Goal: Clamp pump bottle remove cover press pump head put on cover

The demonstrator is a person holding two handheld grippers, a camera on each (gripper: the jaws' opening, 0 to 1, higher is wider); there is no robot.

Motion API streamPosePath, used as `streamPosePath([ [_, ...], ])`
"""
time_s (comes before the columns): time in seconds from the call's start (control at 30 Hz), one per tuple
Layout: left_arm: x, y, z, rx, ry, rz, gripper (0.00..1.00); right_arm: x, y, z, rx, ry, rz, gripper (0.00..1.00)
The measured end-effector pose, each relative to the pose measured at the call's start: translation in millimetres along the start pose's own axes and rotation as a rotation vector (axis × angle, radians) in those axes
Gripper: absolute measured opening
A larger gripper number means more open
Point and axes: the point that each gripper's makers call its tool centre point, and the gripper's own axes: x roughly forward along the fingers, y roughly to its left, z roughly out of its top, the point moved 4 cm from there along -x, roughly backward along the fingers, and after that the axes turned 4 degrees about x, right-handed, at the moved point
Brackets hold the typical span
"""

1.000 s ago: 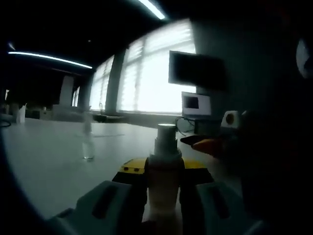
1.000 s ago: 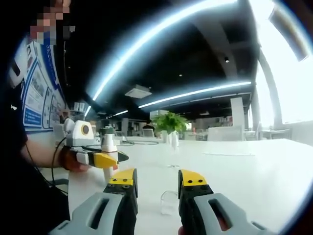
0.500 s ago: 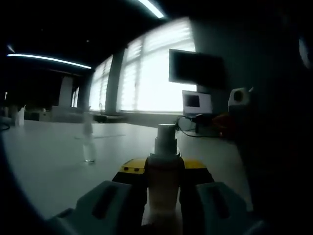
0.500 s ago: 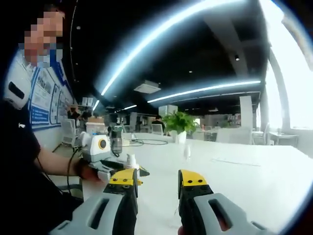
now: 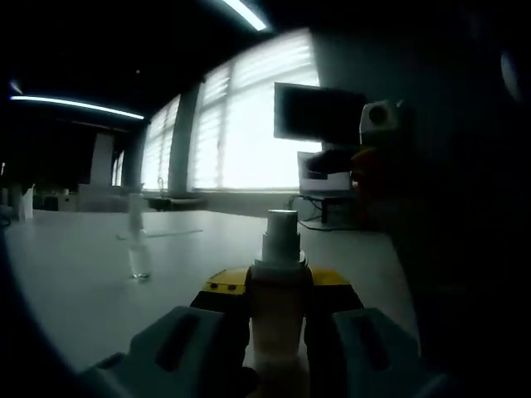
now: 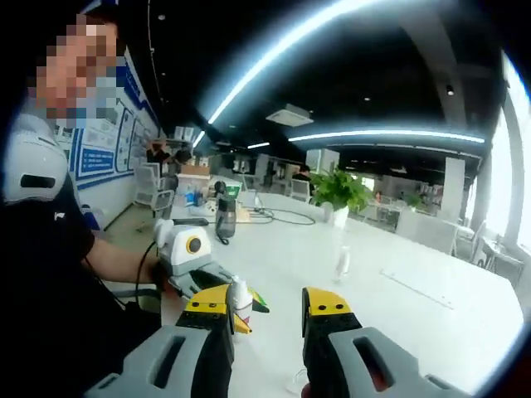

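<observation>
Pump bottle [image 5: 280,286]: you have it upright between the yellow-tipped jaws of your left gripper [image 5: 280,300], pinched at the shoulder; its pump head [image 5: 281,225] stands bare above the jaws; in the right gripper view the bottle [image 6: 240,298] shows small, low and to the left.
Cover: a small clear piece, likely the cover [image 5: 138,264], stands on the white counter [image 5: 75,274], well apart from the bottle.
Right gripper [image 6: 267,308]: jaws spread, holding nothing; seen from the left gripper view it [image 5: 377,157] hangs above and to the right of the pump head.
Key relation: the bottle's long axis is vertical; your right gripper is the free one, so I judge the press must come down along that axis.
</observation>
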Motion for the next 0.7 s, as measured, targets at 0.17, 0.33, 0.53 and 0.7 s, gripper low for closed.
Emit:
streamPosePath([
  [0.17, -0.1, 0.5, 0.3, -0.009, -0.003, 0.0, 0.15, 6.3, 4.9, 12.2, -0.049, 0.071, 0.039, 0.27],
  [0.33, -0.3, 0.3, 0.6, -0.007, -0.002, -0.004, 0.15, 15.7, 7.3, 13.6, -0.122, 0.197, 0.078, 0.26],
  [0.53, -0.7, 0.0, 0.6, -0.009, 0.0, -0.006, 0.15, 30.2, 14.1, 23.4, -0.184, 0.261, 0.142, 0.26],
  [0.7, -1.1, 0.5, 0.7, -0.007, 0.0, 0.001, 0.15, 44.5, 16.4, 26.0, -0.243, 0.312, 0.18, 0.25],
])
